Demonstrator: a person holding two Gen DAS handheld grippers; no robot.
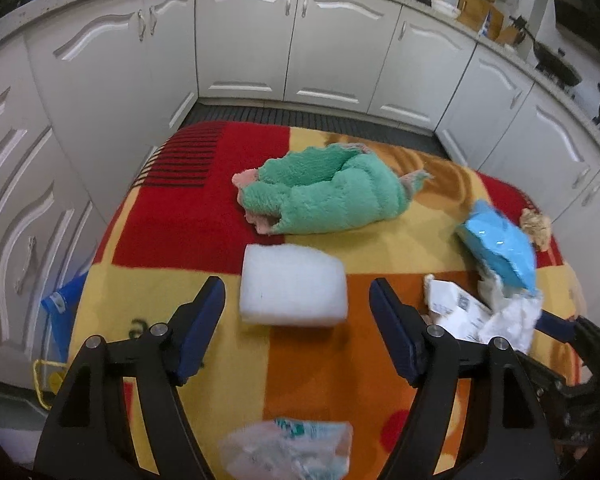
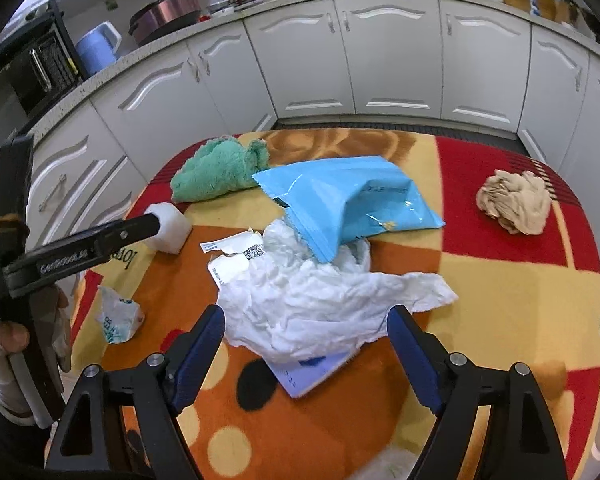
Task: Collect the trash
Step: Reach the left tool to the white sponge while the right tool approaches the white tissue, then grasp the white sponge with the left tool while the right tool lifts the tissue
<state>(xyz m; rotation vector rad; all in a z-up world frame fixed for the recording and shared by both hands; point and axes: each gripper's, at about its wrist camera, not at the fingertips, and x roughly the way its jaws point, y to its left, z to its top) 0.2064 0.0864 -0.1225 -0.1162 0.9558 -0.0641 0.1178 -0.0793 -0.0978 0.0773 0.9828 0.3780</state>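
Observation:
A white foam block (image 1: 293, 285) lies on the bright patterned blanket (image 1: 188, 232). My left gripper (image 1: 297, 292) hovers open over it, with a blue pad on each side and neither touching. In the right wrist view, crumpled white paper (image 2: 320, 300) lies heaped on the blanket (image 2: 500, 280), partly under an empty blue snack bag (image 2: 348, 204). My right gripper (image 2: 306, 322) is open, its pads flanking the near edge of the paper without pressing it. A torn label (image 2: 236, 248) and a small crumpled plastic wrapper (image 2: 118, 318) lie close by. The left gripper's arm (image 2: 80, 248) reaches to the foam block (image 2: 168, 228).
A green fluffy towel (image 1: 324, 188) lies at the blanket's far side, and a beige crumpled cloth (image 2: 514, 202) at its right. White kitchen cabinets (image 1: 340, 40) ring the floor. A gloved hand (image 2: 4, 344) holds the left gripper's handle. A blue bag (image 1: 58, 304) sits off the blanket's left edge.

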